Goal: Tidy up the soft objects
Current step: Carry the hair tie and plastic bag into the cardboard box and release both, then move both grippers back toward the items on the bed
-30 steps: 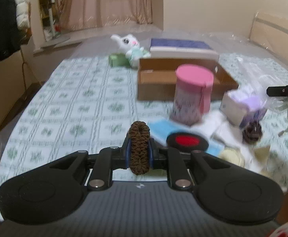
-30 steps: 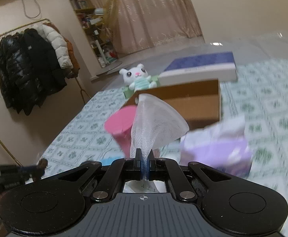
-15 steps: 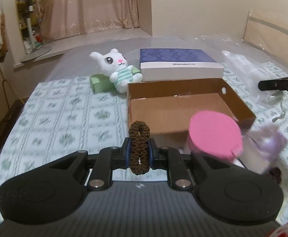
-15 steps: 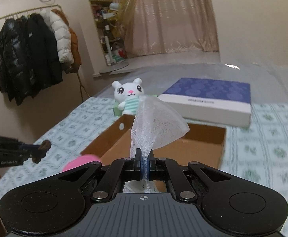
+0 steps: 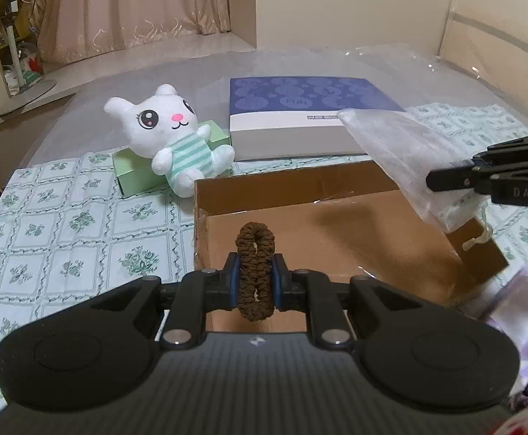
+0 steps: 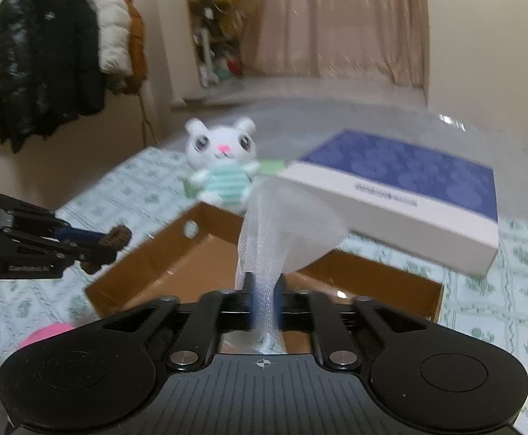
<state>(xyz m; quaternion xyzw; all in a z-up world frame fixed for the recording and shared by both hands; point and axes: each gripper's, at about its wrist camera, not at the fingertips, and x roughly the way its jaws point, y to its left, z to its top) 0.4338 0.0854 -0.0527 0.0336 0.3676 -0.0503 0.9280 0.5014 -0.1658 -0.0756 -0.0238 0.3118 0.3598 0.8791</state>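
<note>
My left gripper (image 5: pixel 256 275) is shut on a brown scrunchie (image 5: pixel 255 250) and holds it over the near left edge of an open cardboard box (image 5: pixel 336 224). It also shows in the right wrist view (image 6: pixel 111 241). My right gripper (image 6: pixel 264 282) is shut on a white mesh pouch (image 6: pixel 282 232) above the same box (image 6: pixel 177 257). That gripper (image 5: pixel 441 177) and the pouch (image 5: pixel 401 145) show at the right of the left wrist view. The box inside looks bare.
A white plush bunny (image 5: pixel 169 137) leans on a green box (image 5: pixel 137 170) behind the cardboard box. A blue and white flat box (image 5: pixel 300 116) lies further back. A purple tissue pack (image 5: pixel 517 311) sits at the right. A pink lid (image 6: pixel 42 333) shows low left.
Both grippers have moved forward over the bed toward the cardboard box, each still holding its item. The pink tub has dropped out of the left wrist view.
</note>
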